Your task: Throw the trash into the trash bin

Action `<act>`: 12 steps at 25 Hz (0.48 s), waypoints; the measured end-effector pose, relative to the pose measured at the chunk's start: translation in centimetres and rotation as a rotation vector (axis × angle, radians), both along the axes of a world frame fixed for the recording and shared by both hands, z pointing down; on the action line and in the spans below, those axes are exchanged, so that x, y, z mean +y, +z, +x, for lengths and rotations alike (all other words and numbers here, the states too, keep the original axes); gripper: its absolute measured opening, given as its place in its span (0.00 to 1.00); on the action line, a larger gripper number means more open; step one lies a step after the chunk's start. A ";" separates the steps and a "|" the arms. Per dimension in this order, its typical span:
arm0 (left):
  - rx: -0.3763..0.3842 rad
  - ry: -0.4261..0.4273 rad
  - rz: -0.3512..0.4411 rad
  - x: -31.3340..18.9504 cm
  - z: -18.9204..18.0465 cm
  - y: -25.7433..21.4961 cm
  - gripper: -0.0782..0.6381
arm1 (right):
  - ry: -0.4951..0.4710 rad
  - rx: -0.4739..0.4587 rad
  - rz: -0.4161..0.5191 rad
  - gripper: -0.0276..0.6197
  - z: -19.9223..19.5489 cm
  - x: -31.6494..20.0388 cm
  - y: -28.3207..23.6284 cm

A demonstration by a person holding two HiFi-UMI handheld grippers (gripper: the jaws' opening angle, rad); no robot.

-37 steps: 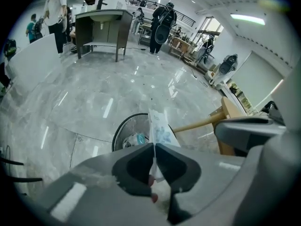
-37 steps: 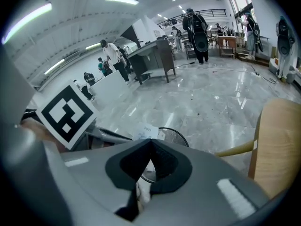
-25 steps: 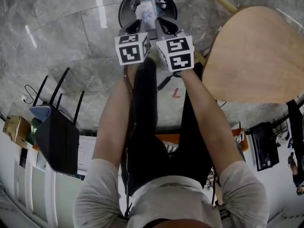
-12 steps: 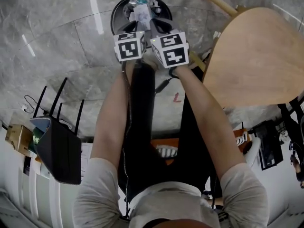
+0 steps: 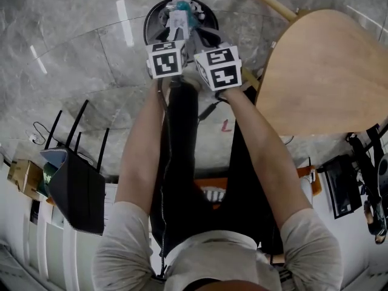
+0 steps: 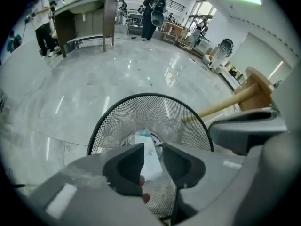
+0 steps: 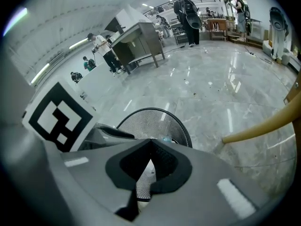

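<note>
Okay, head view: both arms reach down, with the left gripper [image 5: 173, 36] and right gripper [image 5: 203, 36] just beside each other over the black mesh bin [image 5: 148, 23] on the grey floor [image 5: 73, 53]. White paper trash [image 5: 178, 22] sits over the bin mouth, just ahead of the left gripper. A wooden chair [image 5: 327, 71] stands right of the bin and a black router [image 5: 76, 187] is at lower left.

Left gripper view: the jaws stand apart and have just been opening. The paper strip hangs in the gap between them, and the pads don't look clamped on it. The bin is straight below, with other litter at its bottom. A chair leg crosses at right.

Right gripper view: the jaws are together at the tips with nothing between them. The bin is below, partly behind the jaws. The left gripper's marker cube shows at left.
</note>
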State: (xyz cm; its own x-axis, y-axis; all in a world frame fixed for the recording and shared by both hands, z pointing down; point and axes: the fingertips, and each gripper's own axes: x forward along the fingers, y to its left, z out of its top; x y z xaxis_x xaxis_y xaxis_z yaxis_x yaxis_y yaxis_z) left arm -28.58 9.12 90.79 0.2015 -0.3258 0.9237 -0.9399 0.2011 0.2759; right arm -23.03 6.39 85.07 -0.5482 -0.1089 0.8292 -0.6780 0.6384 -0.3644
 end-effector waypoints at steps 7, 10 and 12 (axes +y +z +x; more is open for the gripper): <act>-0.033 -0.018 0.078 0.1 -1.9 -7.9 0.29 | -0.015 -0.037 0.059 0.05 -0.7 -1.2 -6.1; -0.024 -0.033 0.152 0.1 -2.8 -14.3 0.28 | 0.000 -0.085 0.104 0.05 -1.8 -2.0 -12.0; -0.030 -0.058 0.218 0.0 -3.6 -19.2 0.22 | -0.005 -0.122 0.132 0.05 -2.6 -2.2 -16.5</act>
